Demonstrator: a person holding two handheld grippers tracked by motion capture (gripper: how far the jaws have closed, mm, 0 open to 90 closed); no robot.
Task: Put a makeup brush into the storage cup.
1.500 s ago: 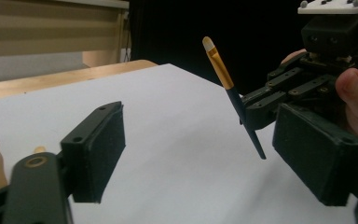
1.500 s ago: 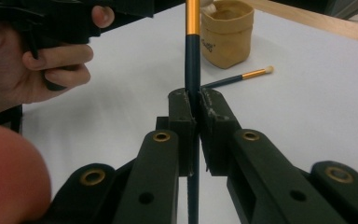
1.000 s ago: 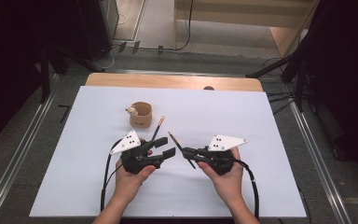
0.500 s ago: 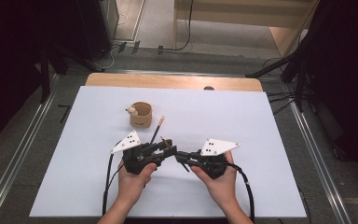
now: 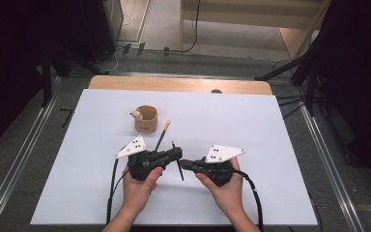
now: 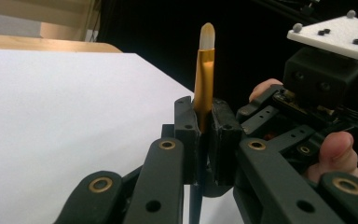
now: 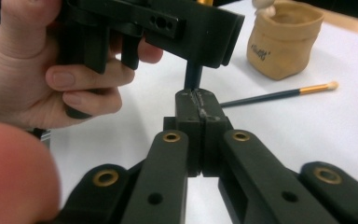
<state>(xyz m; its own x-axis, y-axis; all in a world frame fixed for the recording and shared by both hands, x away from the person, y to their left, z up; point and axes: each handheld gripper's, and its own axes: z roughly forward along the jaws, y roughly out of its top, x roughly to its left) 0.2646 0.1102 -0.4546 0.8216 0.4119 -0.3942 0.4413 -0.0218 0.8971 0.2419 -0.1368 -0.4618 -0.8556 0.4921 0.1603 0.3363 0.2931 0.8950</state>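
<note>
So you've got both claws meeting in the middle of the white table, near your edge of it. Your left claw is clamped tight on a makeup brush, gripping it around the gold ferrule, with the pale bristle tip sticking straight up past the jaws in the left gripper view and the dark handle dropping out below. In the high view that same brush runs from the left claw down toward you, and your right claw sits right on the handle end. In the right gripper view, the right claw has its jaws pressed together with the dark handle rising just above the tips, so it looks closed on that handle. A second brush lies flat on the table just beyond the left claw, and a little tan pouch stands near its tip, a bit farther from you.
</note>
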